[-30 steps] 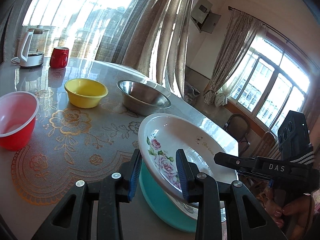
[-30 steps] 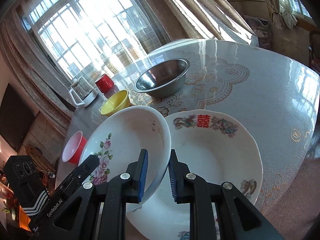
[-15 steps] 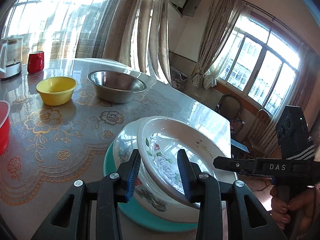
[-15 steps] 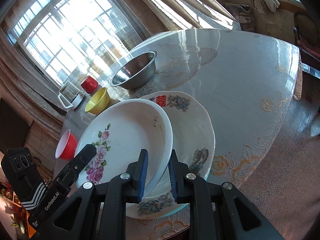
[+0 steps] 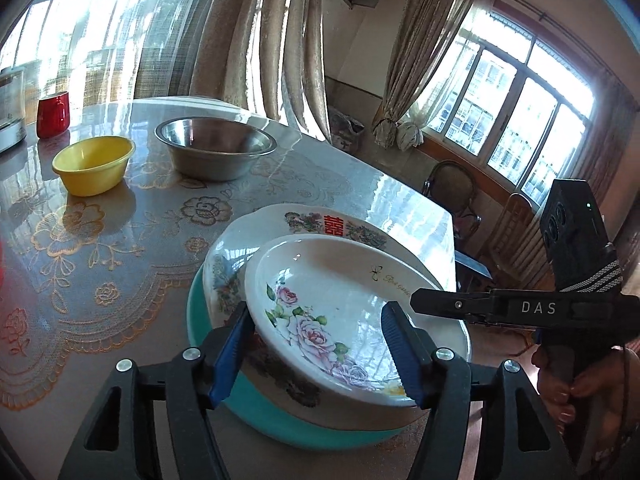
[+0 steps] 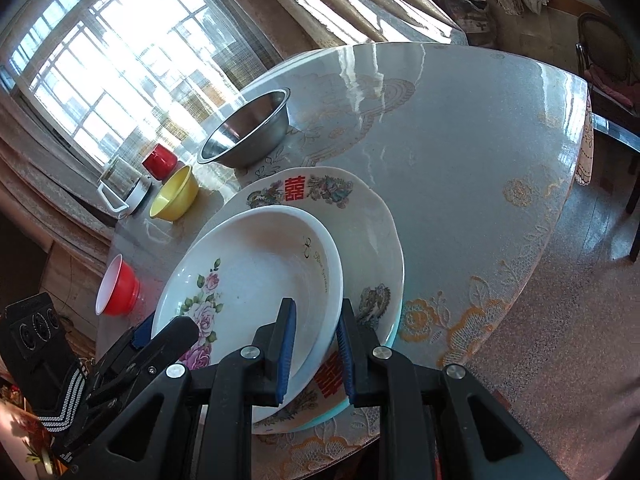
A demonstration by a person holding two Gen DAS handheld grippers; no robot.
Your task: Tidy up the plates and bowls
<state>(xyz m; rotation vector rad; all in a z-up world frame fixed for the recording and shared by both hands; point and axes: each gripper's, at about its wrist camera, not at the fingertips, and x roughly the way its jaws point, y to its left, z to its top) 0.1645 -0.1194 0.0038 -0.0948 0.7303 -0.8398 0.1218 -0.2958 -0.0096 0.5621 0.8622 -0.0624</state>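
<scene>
Rose plate (image 6: 256,264): sits tilted in the red-character plate (image 6: 360,216), which rests on a teal plate (image 5: 240,396) near the desk's (image 6: 460,128) front edge.
Left tool (image 5: 316,348): spread wide, blue pads on either side of the rose plate's near rim; whether they touch it I cannot tell.
Right tool (image 6: 316,348): pads straddle the rose plate's rim with a visible gap, so apparently loosened rather than pinching.
Step in hand: likely settling the rose plate onto the stack and letting go.
Doing it well: let the plate sit flat and centred before drawing either tool away; pull back along the rim line so a pad does not drag it sideways.
Risk: the stack is close to the desk edge, and glazed plates may slide.
Around: steel bowl (image 5: 216,148), yellow bowl (image 5: 94,164), red bowl (image 6: 118,292), red mug (image 5: 52,114) and kettle (image 6: 124,188), well apart toward the far edge.
In the way: nothing near the stack.
</scene>
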